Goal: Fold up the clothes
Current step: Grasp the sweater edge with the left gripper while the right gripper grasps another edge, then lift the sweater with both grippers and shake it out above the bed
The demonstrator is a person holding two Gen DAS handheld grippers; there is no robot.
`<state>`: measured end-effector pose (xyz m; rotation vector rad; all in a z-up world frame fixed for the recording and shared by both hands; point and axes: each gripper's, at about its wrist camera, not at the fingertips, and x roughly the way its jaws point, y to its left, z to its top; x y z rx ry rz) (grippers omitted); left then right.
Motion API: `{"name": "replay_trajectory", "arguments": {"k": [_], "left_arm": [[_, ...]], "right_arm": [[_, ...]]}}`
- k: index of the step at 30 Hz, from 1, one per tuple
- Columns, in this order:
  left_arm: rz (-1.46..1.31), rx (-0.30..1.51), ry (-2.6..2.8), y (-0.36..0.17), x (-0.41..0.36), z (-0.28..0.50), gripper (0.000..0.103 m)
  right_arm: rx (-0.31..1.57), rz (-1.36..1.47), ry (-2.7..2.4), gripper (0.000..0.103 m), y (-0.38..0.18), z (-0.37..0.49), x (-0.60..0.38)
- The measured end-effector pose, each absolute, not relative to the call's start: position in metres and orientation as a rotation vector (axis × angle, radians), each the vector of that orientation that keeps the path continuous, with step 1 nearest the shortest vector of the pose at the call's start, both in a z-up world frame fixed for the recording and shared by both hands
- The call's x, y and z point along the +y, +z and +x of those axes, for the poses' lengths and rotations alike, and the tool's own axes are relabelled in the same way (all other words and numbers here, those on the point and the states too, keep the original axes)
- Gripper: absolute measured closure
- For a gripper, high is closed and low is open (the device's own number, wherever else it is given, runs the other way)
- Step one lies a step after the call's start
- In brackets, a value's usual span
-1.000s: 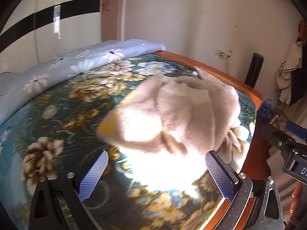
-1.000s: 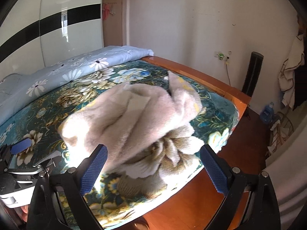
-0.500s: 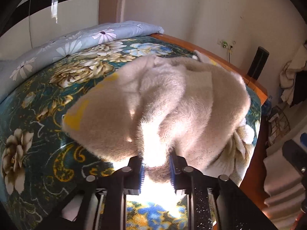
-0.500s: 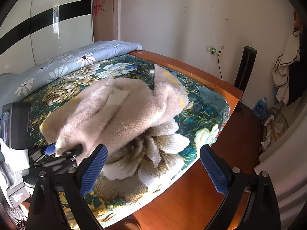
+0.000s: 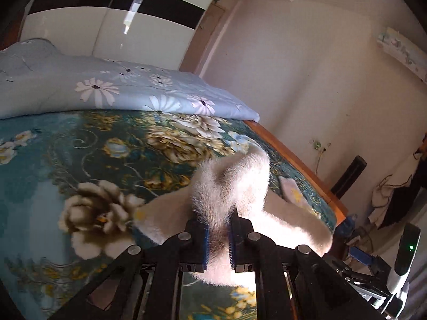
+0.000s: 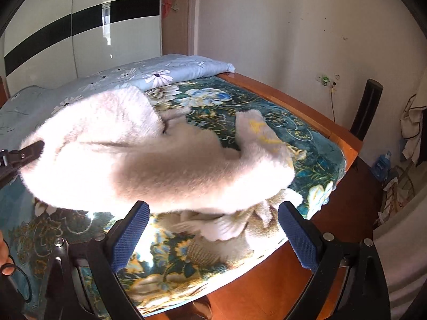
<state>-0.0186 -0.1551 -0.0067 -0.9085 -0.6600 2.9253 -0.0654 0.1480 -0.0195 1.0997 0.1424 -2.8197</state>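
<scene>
A fluffy cream garment (image 6: pixel 160 170) lies spread across the teal floral blanket (image 6: pixel 307 144) near the bed's foot corner. My left gripper (image 5: pixel 218 237) is shut on a bunched edge of the garment (image 5: pixel 229 184) and holds it lifted above the blanket. In the right wrist view the left gripper (image 6: pixel 29 150) shows at the far left, holding the raised side of the garment. My right gripper (image 6: pixel 213 232) is open and empty, just in front of the garment's near edge, fingers wide apart.
A light blue floral quilt (image 5: pixel 112 90) lies folded along the far side of the bed. The wooden bed frame (image 6: pixel 299 106) runs along the right and front. A black speaker (image 6: pixel 367 109), a wall socket, hanging clothes and a blue bottle (image 6: pixel 381 164) stand to the right.
My left gripper closed on the garment's near edge and lifted it up and to the left. My right gripper stayed open and moved closer to the garment.
</scene>
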Motion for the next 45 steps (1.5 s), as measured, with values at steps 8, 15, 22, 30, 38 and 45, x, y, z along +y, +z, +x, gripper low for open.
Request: {"name": "replay_trajectory", "arguments": {"k": [8, 15, 22, 30, 38, 45], "left_arm": [[-0.840, -0.763, 3.126, 0.004, -0.270, 0.067, 0.092], [-0.905, -0.831, 3.218, -0.026, -0.334, 0.137, 0.091], [-1.025, -0.897, 3.151, -0.068, -0.352, 0.167, 0.089], [-1.067, -0.792, 3.114, -0.075, -0.353, 0.171, 0.078], [-1.066, -0.805, 3.073, -0.069, -0.359, 0.177, 0.068], [-1.027, -0.789, 3.051, -0.058, -0.362, 0.189, 0.054]], "right_arm": [[0.097, 1.072, -2.574, 0.006, -0.025, -0.058, 0.074], [-0.019, 1.136, -2.228, 0.006, -0.050, -0.068, -0.009], [-0.030, 1.250, -2.050, 0.006, -0.067, -0.094, -0.080], [0.059, 1.416, -1.933, 0.006, -0.098, -0.117, -0.109], [-0.025, 1.399, -1.913, 0.067, -0.090, -0.104, -0.099], [0.033, 1.223, -1.740, 0.087, -0.054, -0.056, -0.081]]}}
